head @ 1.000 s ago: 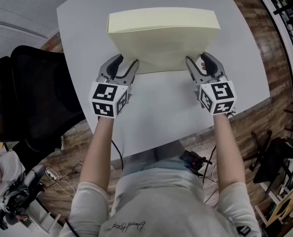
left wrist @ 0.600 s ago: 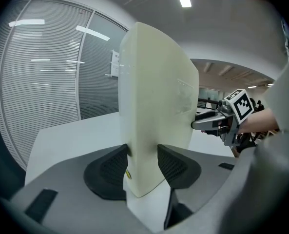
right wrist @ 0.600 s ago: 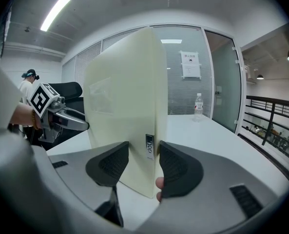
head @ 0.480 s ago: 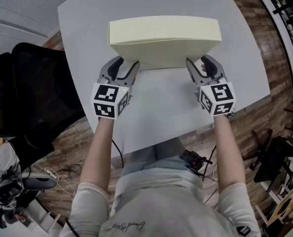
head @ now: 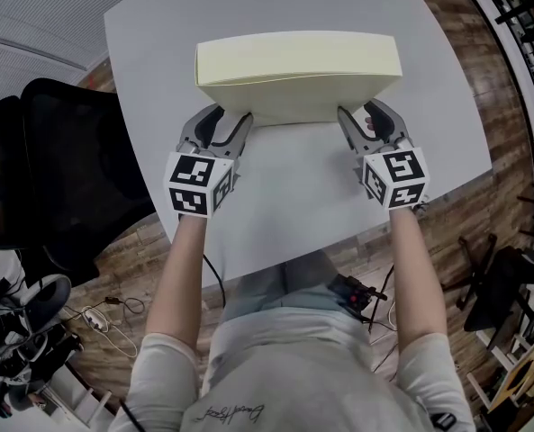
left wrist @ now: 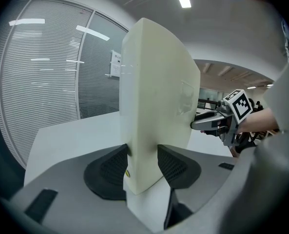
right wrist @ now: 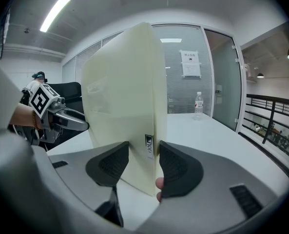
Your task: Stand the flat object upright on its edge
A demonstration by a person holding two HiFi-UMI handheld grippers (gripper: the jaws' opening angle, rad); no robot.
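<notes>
One cream flat box (head: 298, 70), two grippers, namely the left gripper (head: 221, 121) and the right gripper (head: 366, 120), two jaws apiece, one pale tabletop (head: 294, 192), one black chair (head: 59, 178), one clear water bottle (right wrist: 199, 104), one paper notice (right wrist: 190, 64) on glass.

The surface (head: 294, 187) is a pale grey, square top with rounded corners, set over a wood-patterned floor (head: 505, 106). One thing is on it: a flat cream object (head: 298, 75), towards the far half, standing nearly upright with its long lower edge down on the surface. The rest of the top is bare.
</notes>
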